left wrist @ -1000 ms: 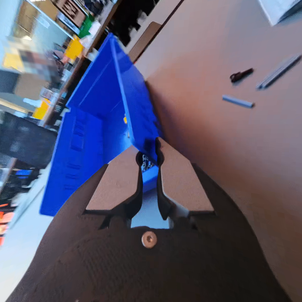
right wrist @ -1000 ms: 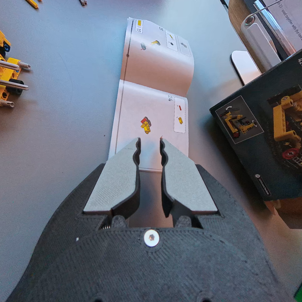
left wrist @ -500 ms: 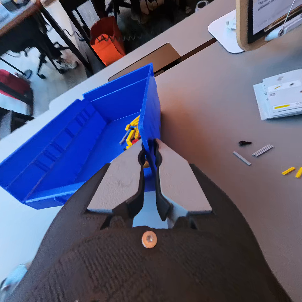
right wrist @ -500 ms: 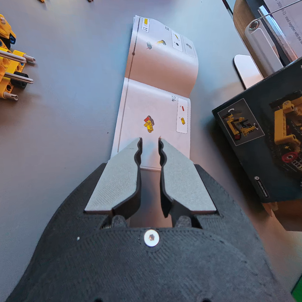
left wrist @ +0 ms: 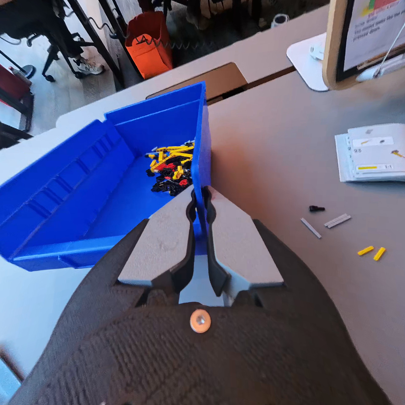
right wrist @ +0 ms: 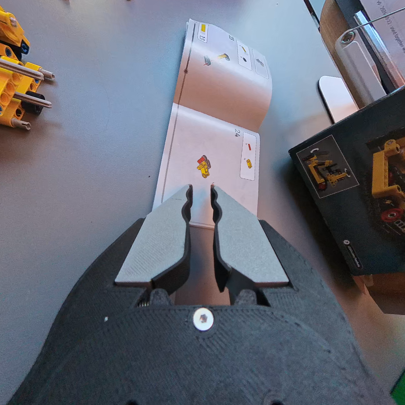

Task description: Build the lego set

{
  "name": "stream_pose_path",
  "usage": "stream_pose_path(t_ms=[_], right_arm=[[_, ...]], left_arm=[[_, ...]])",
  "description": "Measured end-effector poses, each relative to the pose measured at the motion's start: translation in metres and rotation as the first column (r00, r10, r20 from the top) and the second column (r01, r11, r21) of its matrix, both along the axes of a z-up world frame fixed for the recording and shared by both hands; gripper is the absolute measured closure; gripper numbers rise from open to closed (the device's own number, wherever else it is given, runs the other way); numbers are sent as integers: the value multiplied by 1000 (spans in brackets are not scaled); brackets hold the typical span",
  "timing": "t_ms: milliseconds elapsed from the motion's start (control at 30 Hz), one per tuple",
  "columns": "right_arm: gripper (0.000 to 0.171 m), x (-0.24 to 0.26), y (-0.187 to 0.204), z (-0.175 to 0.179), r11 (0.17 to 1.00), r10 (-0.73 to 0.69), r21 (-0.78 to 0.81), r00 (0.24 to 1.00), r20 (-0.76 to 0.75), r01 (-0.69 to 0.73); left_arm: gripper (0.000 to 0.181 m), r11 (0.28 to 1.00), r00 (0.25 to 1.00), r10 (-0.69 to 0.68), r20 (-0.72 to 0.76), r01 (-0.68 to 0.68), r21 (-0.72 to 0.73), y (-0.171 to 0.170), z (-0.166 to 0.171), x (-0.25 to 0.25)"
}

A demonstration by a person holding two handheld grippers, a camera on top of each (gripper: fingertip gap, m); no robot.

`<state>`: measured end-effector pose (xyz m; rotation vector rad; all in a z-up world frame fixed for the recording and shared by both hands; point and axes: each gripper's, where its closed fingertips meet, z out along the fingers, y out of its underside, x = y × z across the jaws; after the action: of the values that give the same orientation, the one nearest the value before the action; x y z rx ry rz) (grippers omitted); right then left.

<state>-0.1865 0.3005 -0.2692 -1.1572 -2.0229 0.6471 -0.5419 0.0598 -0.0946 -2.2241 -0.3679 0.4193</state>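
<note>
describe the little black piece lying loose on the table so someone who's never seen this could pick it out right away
Start at the blue bin whose side wall the left claw is clamped on, then look right across the bare table towards the open booklet. Short of the booklet lies a scatter of loose bits; the black piece is the one nearest the booklet. It alone is black and stubby, beside grey rods and yellow pegs.

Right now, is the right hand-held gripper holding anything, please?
No, the right hand-held gripper hangs open and empty over the booklet.

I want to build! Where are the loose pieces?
Left wrist view: pieces piled in the blue bin, against its right wall, just beyond the jaws.
</note>
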Motion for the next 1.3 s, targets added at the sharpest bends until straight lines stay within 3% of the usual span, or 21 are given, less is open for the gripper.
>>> stream_pose_path(t_ms=[200,533,833,933,1000,1100,1167,1233,1300], right_arm=[[160,0,-1,0,1000,4,6,1000,0,-4],[161,1,-2,0,1000,6,7,1000,1,-6],[162,1,-3,-1,1000,7,13,1000,2,-7],[162,1,-4,-1,1000,10,13,1000,3,-10],[162,2,-6,-1,1000,15,12,1000,5,-15],[163,1,-9,-1,1000,27,13,1000,6,-27],[163,1,-10,-1,999,31,15,1000,5,-31],[162,1,-10,-1,999,31,13,1000,5,-31],[162,1,-10,-1,1000,31,6,1000,6,-31]], left_arm=[[177,992,998,33,45,-38,117,5,34,-13],[175,993,991,57,-123,-44,109,-19,9,-16],[178,994,987,89,-134,-80,69,-51,-44,-45],[179,993,995,97,-40,-94,70,-59,-65,-41],[180,996,996,83,13,-83,19,-63,-87,-30],[168,991,995,101,-14,-102,-88,-70,-119,-19],[159,986,987,149,-61,-153,-70,-76,-111,-15],[151,979,972,203,-117,-200,35,-77,-81,-7],[157,975,968,174,-181,-144,167,-63,-42,14]])
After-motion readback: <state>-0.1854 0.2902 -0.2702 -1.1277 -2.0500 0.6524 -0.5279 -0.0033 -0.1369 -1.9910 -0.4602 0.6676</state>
